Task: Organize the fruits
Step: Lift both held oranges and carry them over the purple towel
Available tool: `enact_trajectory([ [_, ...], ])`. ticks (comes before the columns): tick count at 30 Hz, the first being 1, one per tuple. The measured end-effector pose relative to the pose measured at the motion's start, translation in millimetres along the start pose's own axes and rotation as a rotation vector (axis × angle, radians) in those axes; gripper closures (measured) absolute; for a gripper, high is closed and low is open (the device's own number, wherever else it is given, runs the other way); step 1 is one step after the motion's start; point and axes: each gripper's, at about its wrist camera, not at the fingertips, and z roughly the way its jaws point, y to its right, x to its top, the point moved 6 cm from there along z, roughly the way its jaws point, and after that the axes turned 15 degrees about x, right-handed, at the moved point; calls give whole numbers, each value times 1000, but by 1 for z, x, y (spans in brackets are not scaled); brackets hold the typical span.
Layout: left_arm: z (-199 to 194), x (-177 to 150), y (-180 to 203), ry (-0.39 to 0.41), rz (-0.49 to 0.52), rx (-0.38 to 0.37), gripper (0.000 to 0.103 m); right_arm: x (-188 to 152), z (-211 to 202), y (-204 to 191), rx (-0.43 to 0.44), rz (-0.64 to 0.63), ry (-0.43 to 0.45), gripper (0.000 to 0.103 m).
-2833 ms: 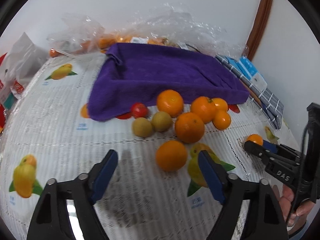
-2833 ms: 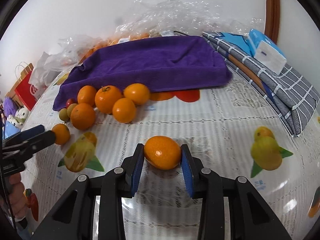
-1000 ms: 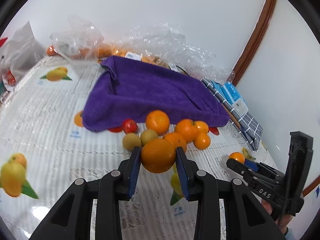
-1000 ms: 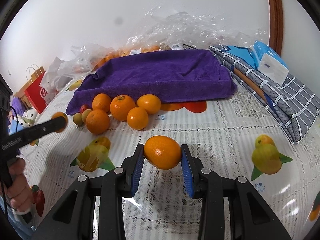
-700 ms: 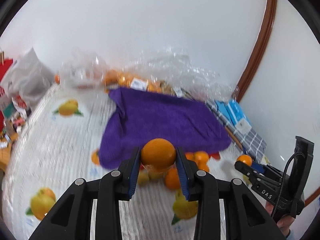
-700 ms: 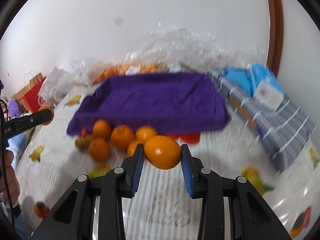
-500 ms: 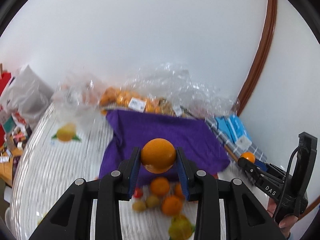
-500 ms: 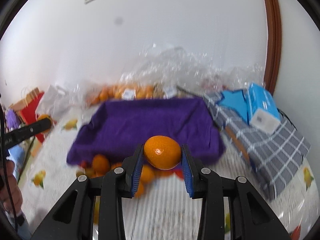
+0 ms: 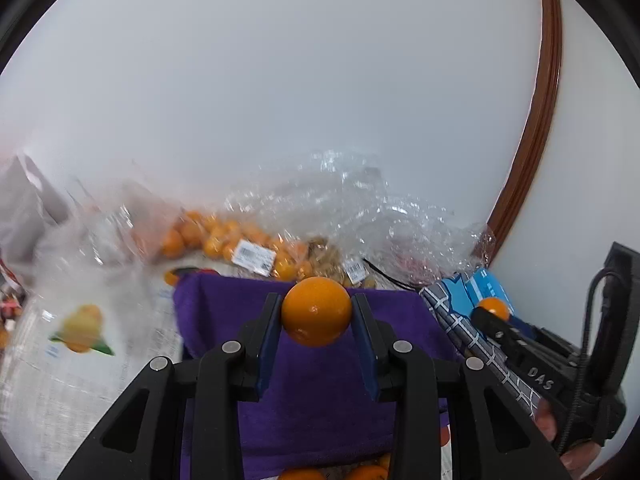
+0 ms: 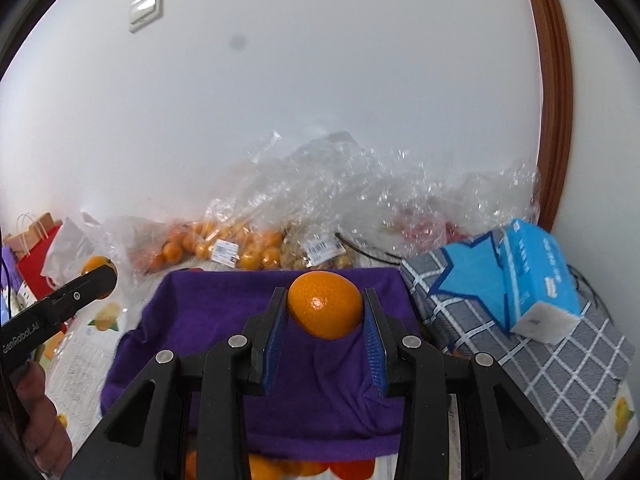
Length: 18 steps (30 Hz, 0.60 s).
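Your left gripper (image 9: 316,322) has its fingers (image 9: 266,336) clamped on a round orange (image 9: 316,311), and it holds this fruit in the air above the purple towel (image 9: 320,396). Your right gripper (image 10: 325,320) does the same: its blue pads press both sides of a second orange (image 10: 325,305), also lifted over the towel. In each wrist view you can see the other gripper at the side with its fruit at the tip, so both are raised near each other.

The towel under them is bare; no fruit lies on it. I judge that it is the place where the fruits must go, but this is only a guess from the task. At the bottom edge of the right view, some loose oranges (image 10: 264,470) wait on the surface just in front of the towel. So the work seems to be at its beginning: two fruits are picked up, none is placed, and several are left.

Behind the towel, clear plastic bags (image 10: 240,248) with more small oranges lie against the wall. To the right, a blue tissue box (image 10: 536,276) rests on a grey checked cloth (image 10: 560,368).
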Motion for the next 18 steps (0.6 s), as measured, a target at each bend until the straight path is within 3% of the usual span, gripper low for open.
enact_trajectory([
  [6, 29, -24, 2, -86, 20, 13, 70, -28, 35, 22, -58, -21, -94, 67],
  [18, 56, -46, 2, -191, 61, 26, 70, -53, 62, 38, -57, 26, -184, 67],
])
